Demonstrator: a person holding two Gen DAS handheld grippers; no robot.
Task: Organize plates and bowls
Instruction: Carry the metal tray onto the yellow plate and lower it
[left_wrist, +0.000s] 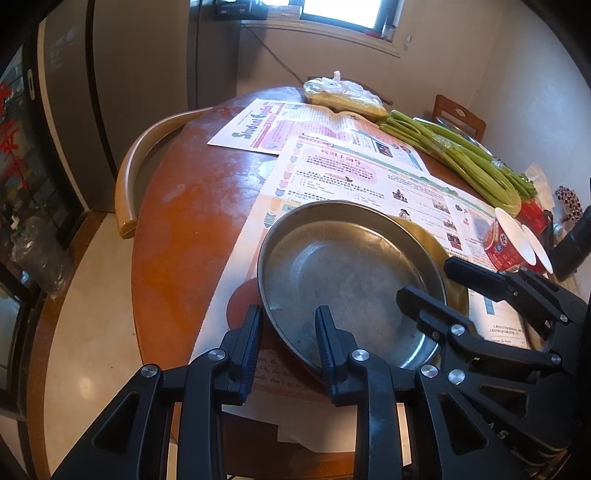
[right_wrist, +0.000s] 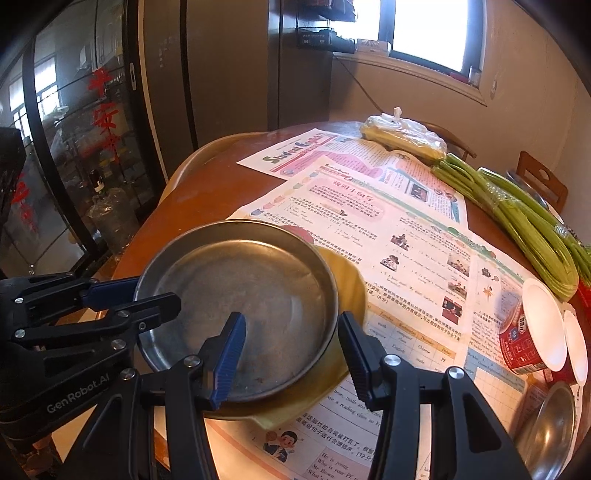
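A shallow steel plate (left_wrist: 332, 266) (right_wrist: 251, 288) sits inside a yellow plate (left_wrist: 439, 247) (right_wrist: 351, 288) on newspaper near the table's front. My left gripper (left_wrist: 288, 312) (right_wrist: 159, 291) straddles the steel plate's left rim, one blue pad outside and one inside, shut on it. Across the plate, my right gripper (right_wrist: 291, 317) (left_wrist: 424, 278) is shut on the right rim, with its inner pad in the steel plate and its outer finger past the yellow plate's edge. I cannot tell whether the plates are lifted off the paper.
Newspapers (left_wrist: 369, 173) cover the round wooden table (left_wrist: 184, 221). Green stalks (left_wrist: 461, 158) (right_wrist: 524, 229) and a bagged food pack (left_wrist: 343, 94) lie at the back. Two red paper cups (right_wrist: 528, 332) and a small steel bowl (right_wrist: 550, 424) stand at the right. A chair back (left_wrist: 129, 177) curves at the left.
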